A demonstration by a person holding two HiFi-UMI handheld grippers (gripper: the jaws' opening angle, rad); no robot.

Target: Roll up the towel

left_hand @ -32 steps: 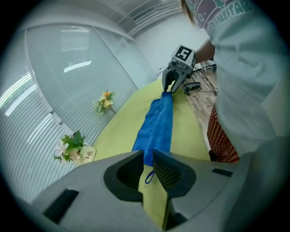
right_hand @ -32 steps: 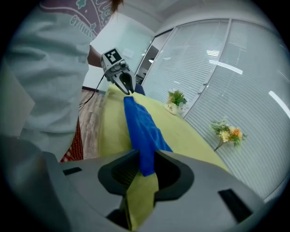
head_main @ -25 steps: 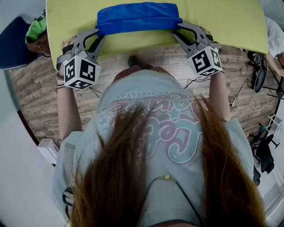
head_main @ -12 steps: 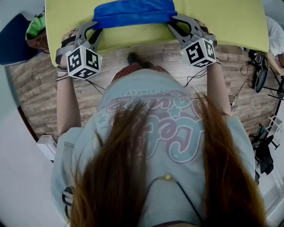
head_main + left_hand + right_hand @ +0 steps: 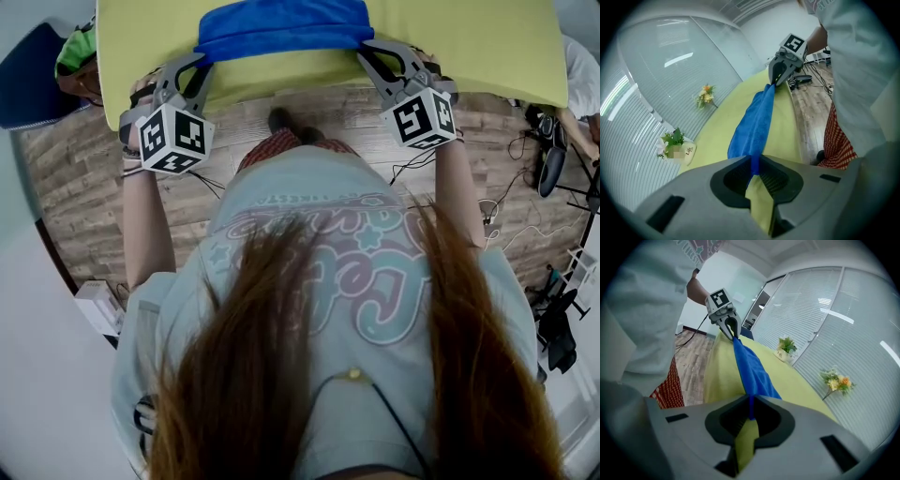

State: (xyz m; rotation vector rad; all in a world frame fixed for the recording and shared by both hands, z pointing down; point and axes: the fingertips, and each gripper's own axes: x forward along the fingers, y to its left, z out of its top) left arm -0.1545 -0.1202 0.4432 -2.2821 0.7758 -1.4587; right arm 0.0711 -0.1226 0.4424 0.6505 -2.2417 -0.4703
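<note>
A blue towel (image 5: 281,23) lies bunched in a thick band across the near part of the yellow-green table (image 5: 469,47). My left gripper (image 5: 200,64) is at the towel's left end and my right gripper (image 5: 367,49) at its right end. In the left gripper view the left gripper (image 5: 753,161) has its jaws closing, with the towel (image 5: 752,126) pinched between the tips. The right gripper (image 5: 774,82) shows at the far end. In the right gripper view the right gripper (image 5: 751,404) is also closing on the towel (image 5: 752,369), which stretches to the left gripper (image 5: 732,336).
A small potted plant (image 5: 675,145) and a flower sprig (image 5: 707,96) stand at the table's far side, by a glass wall with blinds. Below the table's near edge is a wooden floor (image 5: 309,112) with cables (image 5: 525,141). Another person (image 5: 75,66) is at the upper left.
Both grippers have edged a little toward the far side of the table with the towel's near edge between them. Otherwise the scene stays the same.
</note>
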